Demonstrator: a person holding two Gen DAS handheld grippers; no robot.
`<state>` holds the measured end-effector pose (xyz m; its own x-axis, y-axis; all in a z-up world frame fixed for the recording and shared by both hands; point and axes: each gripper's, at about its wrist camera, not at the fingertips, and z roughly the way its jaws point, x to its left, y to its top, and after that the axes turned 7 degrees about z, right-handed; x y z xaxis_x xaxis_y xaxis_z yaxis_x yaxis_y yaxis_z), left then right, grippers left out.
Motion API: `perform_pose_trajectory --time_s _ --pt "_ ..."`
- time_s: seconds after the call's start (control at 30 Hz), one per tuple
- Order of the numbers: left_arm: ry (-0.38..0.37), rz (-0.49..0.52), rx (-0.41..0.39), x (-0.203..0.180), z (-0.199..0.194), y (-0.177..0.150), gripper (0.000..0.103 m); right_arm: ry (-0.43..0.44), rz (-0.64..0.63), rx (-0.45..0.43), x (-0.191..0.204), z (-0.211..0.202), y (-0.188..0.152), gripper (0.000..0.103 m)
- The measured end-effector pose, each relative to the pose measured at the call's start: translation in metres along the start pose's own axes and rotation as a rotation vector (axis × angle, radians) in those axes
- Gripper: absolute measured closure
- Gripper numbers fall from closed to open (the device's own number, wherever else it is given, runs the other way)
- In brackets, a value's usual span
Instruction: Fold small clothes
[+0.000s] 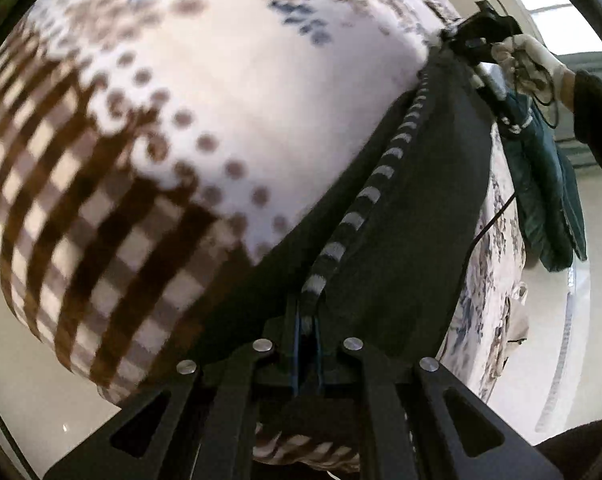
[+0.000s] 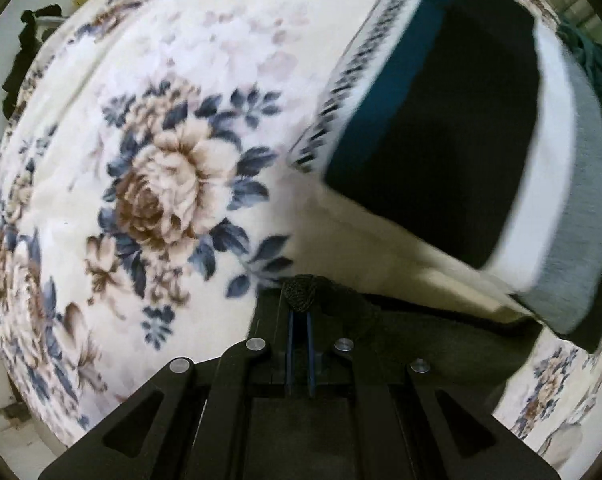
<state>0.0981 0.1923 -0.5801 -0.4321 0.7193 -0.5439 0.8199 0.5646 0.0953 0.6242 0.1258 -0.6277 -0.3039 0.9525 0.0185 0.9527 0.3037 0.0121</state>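
Your left gripper point(image 1: 309, 320) has its fingers pinched tight on the edge of the dark garment point(image 1: 413, 200), right on the striped grey-and-black trim point(image 1: 357, 216) that runs straight out from between the fingertips. The dark cloth stretches away ahead of the fingers toward the upper right, where your right gripper point(image 1: 477, 40) has the far end, with your white-gloved hand point(image 1: 529, 64) wrapped around its handle. Just past that hand, a teal garment point(image 1: 549, 184) hangs down. Everything to the left of your left fingers is the floral blanket point(image 1: 229, 80), with a brown checked patch nearest you, all pretty blurry. From the right wrist camera, your right gripper point(image 2: 299, 312) is also squeezed nearly shut, fingers clamped on a bunched knot of the dark garment point(image 2: 305, 292) right at the tips, with more dark cloth trailing off to the right of the fingers. Ahead and to the right of them sits a folded stack of clothes point(image 2: 453, 128) on the blanket point(image 2: 173, 168), showing teal, black, white and grey layers; it's smeared, so I can't tell how many pieces.
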Motion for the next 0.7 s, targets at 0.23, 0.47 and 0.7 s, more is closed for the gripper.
perform_pose_trajectory --time_s 0.23,0.47,0.7 --pt "0.073 -0.127 0.046 0.026 -0.023 -0.016 0.061 0.236 0.113 0.073 -0.029 -0.014 -0.037 0.047" --pt "0.145 -0.020 0.047 0.002 -0.025 -0.009 0.058 0.353 0.114 0.132 -0.082 -0.038 -0.220 0.047" --pt "0.265 0.110 0.066 -0.015 0.006 -0.008 0.094 0.450 0.375 0.401 -0.123 0.041 -0.454 0.047"
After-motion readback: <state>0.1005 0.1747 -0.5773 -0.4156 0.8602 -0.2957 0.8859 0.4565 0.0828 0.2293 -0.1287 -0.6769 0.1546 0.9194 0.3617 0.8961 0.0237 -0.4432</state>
